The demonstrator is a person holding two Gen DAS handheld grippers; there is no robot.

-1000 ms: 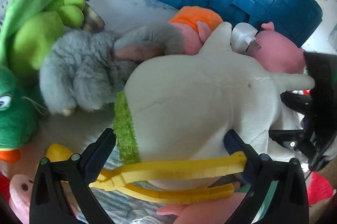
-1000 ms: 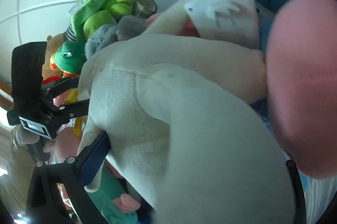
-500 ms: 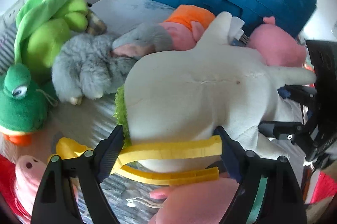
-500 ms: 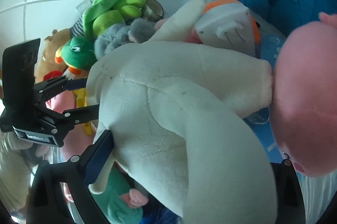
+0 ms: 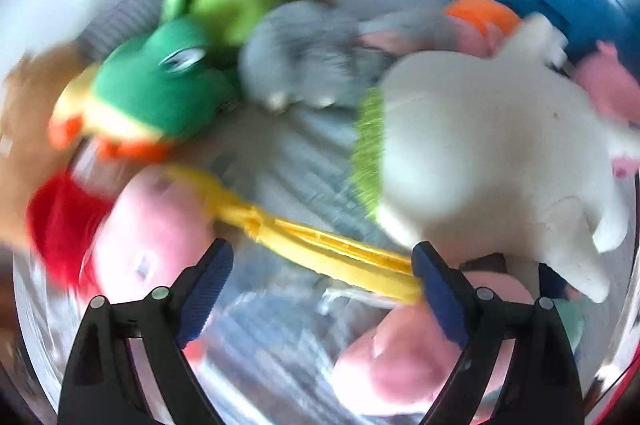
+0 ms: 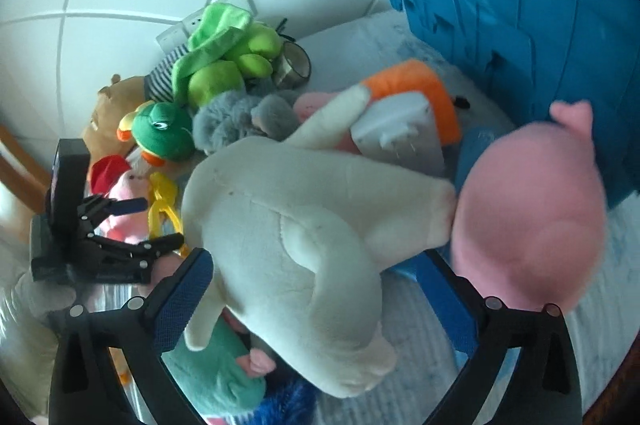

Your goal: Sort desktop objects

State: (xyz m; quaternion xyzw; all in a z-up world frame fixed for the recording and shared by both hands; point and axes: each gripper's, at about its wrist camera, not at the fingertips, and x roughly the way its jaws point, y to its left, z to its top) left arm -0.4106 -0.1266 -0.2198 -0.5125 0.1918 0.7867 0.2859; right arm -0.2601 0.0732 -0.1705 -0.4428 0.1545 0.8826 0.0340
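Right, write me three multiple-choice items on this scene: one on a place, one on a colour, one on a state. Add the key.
1. Where is the blue basket in the right wrist view?
A. Upper right, beyond the white plush toy
B. Lower left, under it
C. Out of view

2. What colour are the plastic tongs?
A. Red
B. Black
C. Yellow

3. What is the right gripper doing?
A. Standing open and empty
B. Gripping the white plush toy
C. Gripping the basket's rim

Key:
1 A, its blue wall fills the upper right behind the plush.
2 C, they show yellow beside the pink plush.
3 B, the white body fills the gap between both pads.
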